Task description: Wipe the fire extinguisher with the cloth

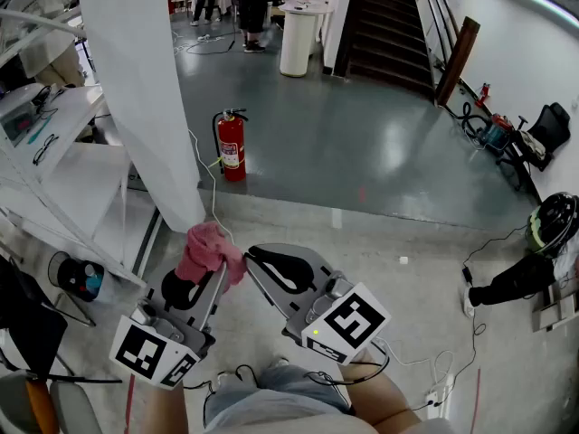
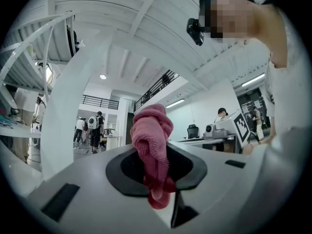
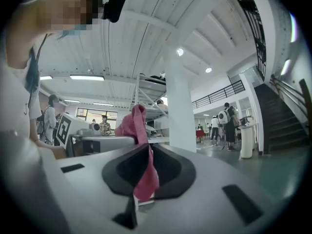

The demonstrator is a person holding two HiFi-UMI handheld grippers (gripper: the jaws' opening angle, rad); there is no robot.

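I hold my left tool (image 1: 215, 269) and my right tool (image 1: 255, 260) close in front of me, side by side, with their tips nearly together. Both pinch the same pink cloth (image 1: 208, 250). In the left gripper view, the left tool (image 2: 157, 179) is pressed on a fat bunch of the cloth (image 2: 152, 135), which puffs up above the jaws, and a bit hangs down below them. In the right gripper view, the right tool (image 3: 141, 179) is pressed on a thin strip of the cloth (image 3: 135, 126), and the rest goes off toward my left tool.

Under the tools is a pale floor (image 1: 407, 315) with thin cables on it. Just past the tools a big white pillar (image 1: 145, 89) comes down to the floor.

Farther on, the red fire extinguisher (image 1: 232, 146) stands upright on the shiny grey floor (image 1: 380, 152), just beside the pillar. It is well apart from the cloth and from both tools.

Far back are dark stairs (image 1: 389, 34), and some people (image 1: 249, 7) standing.
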